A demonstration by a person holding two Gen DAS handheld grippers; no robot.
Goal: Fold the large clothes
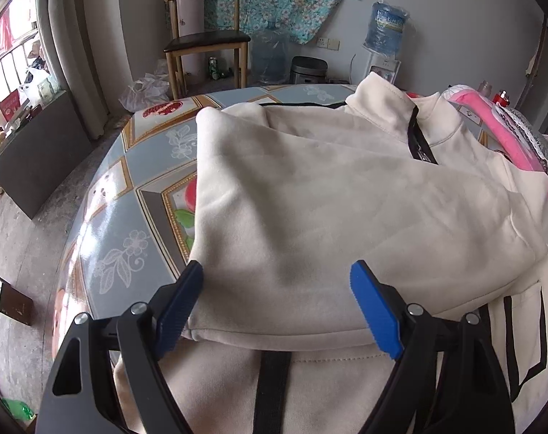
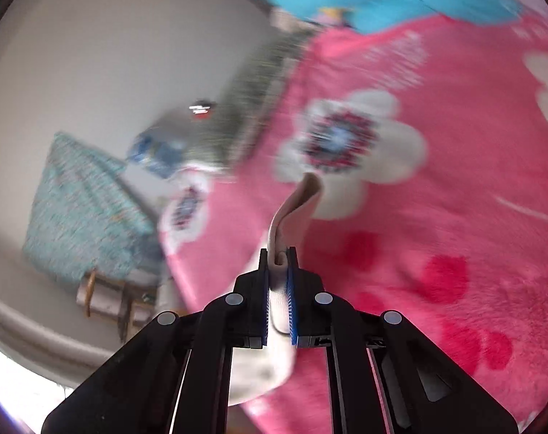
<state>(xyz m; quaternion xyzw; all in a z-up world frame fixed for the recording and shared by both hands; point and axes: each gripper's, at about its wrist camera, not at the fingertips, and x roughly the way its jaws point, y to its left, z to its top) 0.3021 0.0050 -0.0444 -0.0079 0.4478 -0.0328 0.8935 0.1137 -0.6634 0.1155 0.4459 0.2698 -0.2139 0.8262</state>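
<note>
A cream zip-neck garment (image 1: 310, 195) lies partly folded across the patterned table (image 1: 136, 188), its collar toward one o'clock, a pink blanket (image 2: 436, 188) beside it at three. The left gripper (image 1: 277, 289) hovers over the hem, fingers wide apart; the right gripper (image 2: 278, 253) is clamped on a cream fabric edge (image 2: 295, 206)

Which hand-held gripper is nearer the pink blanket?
Right. The right hand-held gripper, shut on cream fabric, hangs over the pink blanket; the left hand-held gripper, open, sits across the jacket from it.
</note>
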